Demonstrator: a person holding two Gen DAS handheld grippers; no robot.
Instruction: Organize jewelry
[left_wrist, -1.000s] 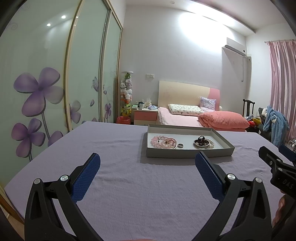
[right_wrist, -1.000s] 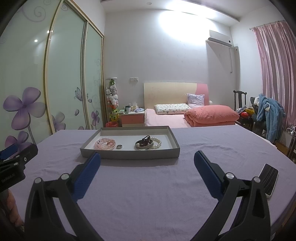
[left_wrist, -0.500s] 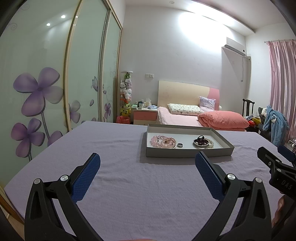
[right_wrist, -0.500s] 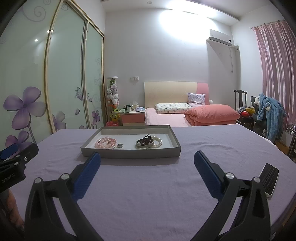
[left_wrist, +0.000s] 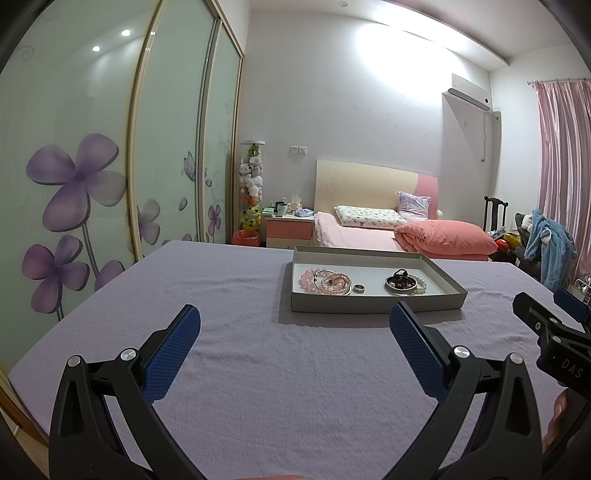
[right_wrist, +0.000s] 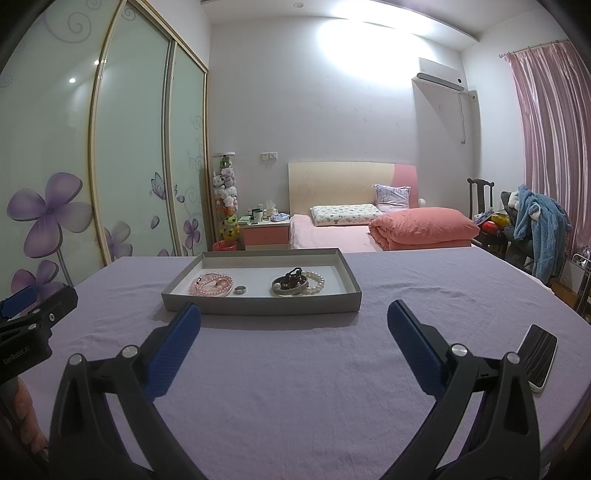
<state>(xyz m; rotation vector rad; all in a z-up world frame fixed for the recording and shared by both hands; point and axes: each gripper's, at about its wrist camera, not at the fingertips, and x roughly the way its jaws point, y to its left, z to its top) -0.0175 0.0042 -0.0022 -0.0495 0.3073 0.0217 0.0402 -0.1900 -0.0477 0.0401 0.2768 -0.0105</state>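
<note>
1. Jewelry sits inside a shallow grey tray (right_wrist: 258, 301) on the lilac-covered table (right_wrist: 295, 369). Left part of the tray: a heap of pink bead bracelets (right_wrist: 212, 285). Just right of it, apart: a small dark ring (right_wrist: 240, 290). Right part: a dark bead bracelet (right_wrist: 291, 280) lying across a silver bangle (right_wrist: 290, 290), with a white pearl bracelet (right_wrist: 314, 282) touching them.
2. Nothing lies loose on the cloth near the tray. The pieces are all in the tray but bunched in two overlapping piles; this fits either sorting yet to come or gathering already done. Cannot tell which.
3. Left gripper (left_wrist: 295, 325): jaws spread wide, nothing between them, held low over the cloth and short of the tray. Right gripper (right_wrist: 293, 321): likewise wide apart and empty, short of the tray's near wall.
4. If a piece is to be lifted: approach from above over the near wall, take one strand only, pinch at a free edge. The stacked right-hand pile looks likely to drag its neighbours along.
5. A phone (right_wrist: 537, 352) lies at the table's right edge, well apart from the tray.
6. Against the earlier views: tray sits slightly larger and nearer in both cameras, so both grippers have eased forward. Jaw spread and jewelry positions unchanged.
</note>
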